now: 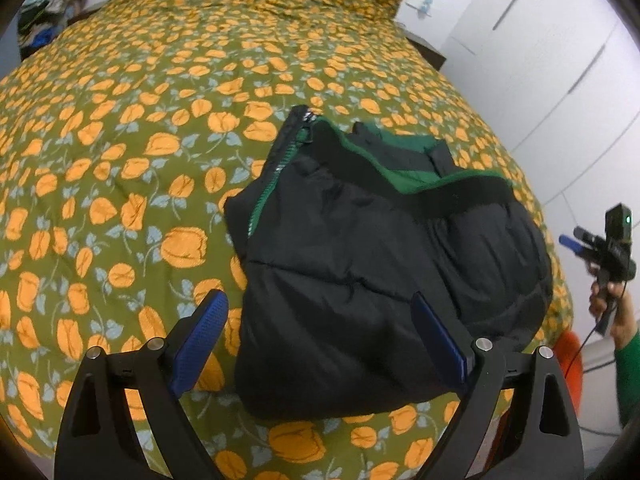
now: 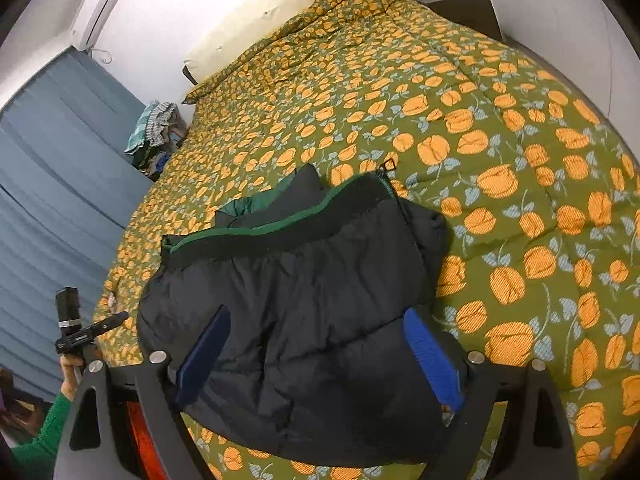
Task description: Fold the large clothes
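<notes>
Near the foot of the floral bed (image 1: 120,128) lies a folded black jacket (image 1: 360,280) — green lining showing; left tool (image 1: 320,344) and right tool (image 2: 320,356) both hover released above it — nothing gripped.

It was a home bedroom: a bed (image 1: 160,120) under a floral quilt (image 2: 480,160), a pillow (image 2: 248,28), white wardrobe doors (image 1: 540,60), blue curtains (image 2: 52,168) and a wall air conditioner (image 2: 98,8).
</notes>
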Action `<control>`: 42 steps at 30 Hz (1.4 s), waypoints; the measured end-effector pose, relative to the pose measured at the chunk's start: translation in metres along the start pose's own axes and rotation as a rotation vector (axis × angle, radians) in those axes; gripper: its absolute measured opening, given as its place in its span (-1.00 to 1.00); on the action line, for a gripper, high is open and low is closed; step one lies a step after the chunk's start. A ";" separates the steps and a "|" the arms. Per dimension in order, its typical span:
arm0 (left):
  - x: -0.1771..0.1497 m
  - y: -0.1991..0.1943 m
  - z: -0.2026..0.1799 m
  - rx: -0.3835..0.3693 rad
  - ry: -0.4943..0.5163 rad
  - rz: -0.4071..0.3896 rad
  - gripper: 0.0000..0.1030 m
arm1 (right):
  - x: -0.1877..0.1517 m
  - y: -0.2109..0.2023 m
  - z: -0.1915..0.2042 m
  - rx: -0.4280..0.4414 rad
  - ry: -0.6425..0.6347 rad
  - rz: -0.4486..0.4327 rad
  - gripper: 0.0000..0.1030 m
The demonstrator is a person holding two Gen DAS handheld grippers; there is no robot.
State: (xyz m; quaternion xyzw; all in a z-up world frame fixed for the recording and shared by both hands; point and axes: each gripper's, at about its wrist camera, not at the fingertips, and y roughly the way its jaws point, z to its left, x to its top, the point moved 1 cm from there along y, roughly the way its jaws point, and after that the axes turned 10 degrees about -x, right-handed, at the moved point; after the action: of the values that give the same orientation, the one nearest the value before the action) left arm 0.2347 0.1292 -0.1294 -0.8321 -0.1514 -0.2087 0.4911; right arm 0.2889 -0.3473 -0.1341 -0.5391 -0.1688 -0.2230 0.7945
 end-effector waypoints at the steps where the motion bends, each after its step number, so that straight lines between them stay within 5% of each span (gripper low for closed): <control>1: 0.002 0.003 0.000 0.000 0.007 0.005 0.81 | 0.001 0.000 0.003 -0.007 -0.012 -0.006 0.76; 10: 0.028 0.062 0.011 0.123 0.032 0.066 0.73 | 0.016 0.046 0.026 -0.126 -0.159 0.056 0.79; 11: 0.031 0.070 0.013 0.129 0.027 0.076 0.58 | 0.018 0.059 0.025 -0.164 -0.169 0.070 0.79; 13: 0.036 0.080 0.014 0.149 -0.001 0.097 -0.21 | 0.018 0.083 0.024 -0.135 -0.192 0.135 0.75; 15: 0.042 0.077 0.010 0.197 -0.004 0.092 -0.52 | 0.018 0.090 0.029 -0.158 -0.236 0.139 -0.28; 16: 0.045 0.072 0.006 0.210 -0.003 0.077 -0.59 | 0.021 0.086 0.032 -0.178 -0.243 0.121 -0.46; 18: 0.052 0.056 0.000 0.201 -0.009 0.021 -0.61 | 0.033 0.065 0.034 -0.205 -0.230 0.057 -0.68; 21: 0.062 0.054 0.003 0.183 -0.054 -0.043 -0.61 | 0.047 0.042 0.035 -0.268 -0.227 -0.042 -0.69; 24: 0.065 0.091 0.019 0.246 -0.104 -0.040 -0.49 | 0.049 0.065 0.024 -0.333 -0.179 -0.028 -0.70; 26: 0.060 0.117 0.033 0.275 -0.147 -0.035 -0.24 | 0.041 0.096 0.011 -0.377 -0.145 0.013 -0.70; 28: 0.052 0.134 0.042 0.290 -0.148 -0.053 -0.01 | 0.031 0.124 -0.004 -0.365 -0.089 0.044 -0.66; 31: 0.044 0.138 0.054 0.254 -0.186 -0.089 0.08 | 0.023 0.136 -0.015 -0.347 -0.051 0.005 -0.61; 35: 0.035 0.137 0.061 0.209 -0.206 -0.125 0.12 | 0.015 0.140 -0.018 -0.341 -0.085 -0.033 -0.60; 42: 0.031 0.144 0.049 0.274 -0.144 -0.152 0.13 | 0.010 0.143 -0.024 -0.300 -0.036 -0.097 -0.59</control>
State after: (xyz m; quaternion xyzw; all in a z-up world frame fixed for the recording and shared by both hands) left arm 0.3374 0.1056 -0.2437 -0.7564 -0.2760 -0.1625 0.5704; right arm 0.3742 -0.3261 -0.2495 -0.6469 -0.1738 -0.2742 0.6900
